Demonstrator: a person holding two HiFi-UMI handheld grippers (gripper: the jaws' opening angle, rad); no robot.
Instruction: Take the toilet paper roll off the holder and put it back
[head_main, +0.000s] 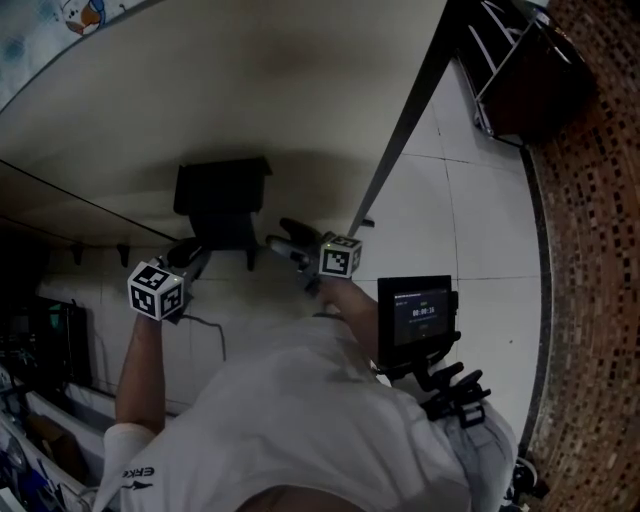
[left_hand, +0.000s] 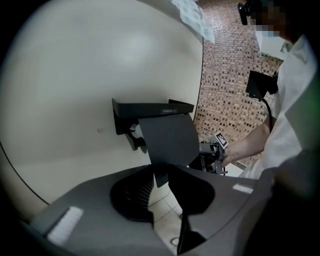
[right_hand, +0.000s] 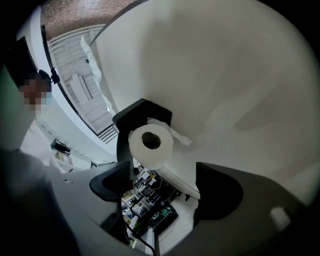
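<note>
A black wall holder (head_main: 222, 195) has a shelf on top and a flap (left_hand: 167, 137) hanging in front. In the left gripper view the flap's lower tab sits between my left gripper's (left_hand: 161, 187) pads and fills the gap, so that gripper is shut on it. The white toilet paper roll (right_hand: 150, 142) sits on the holder (right_hand: 142, 114), with a torn tail toward the wall. My right gripper (right_hand: 162, 185) is open just below and short of the roll, nothing between its jaws. The head view shows both grippers under the holder, left gripper (head_main: 190, 258) and right gripper (head_main: 285, 240).
The cream wall (head_main: 250, 90) is right behind the holder. A dark rack (head_main: 520, 70) stands on the white tiled floor beside a mosaic brick wall (head_main: 590, 250). A small screen (head_main: 415, 312) hangs at the person's chest. Dark clutter lies at the lower left (head_main: 50, 350).
</note>
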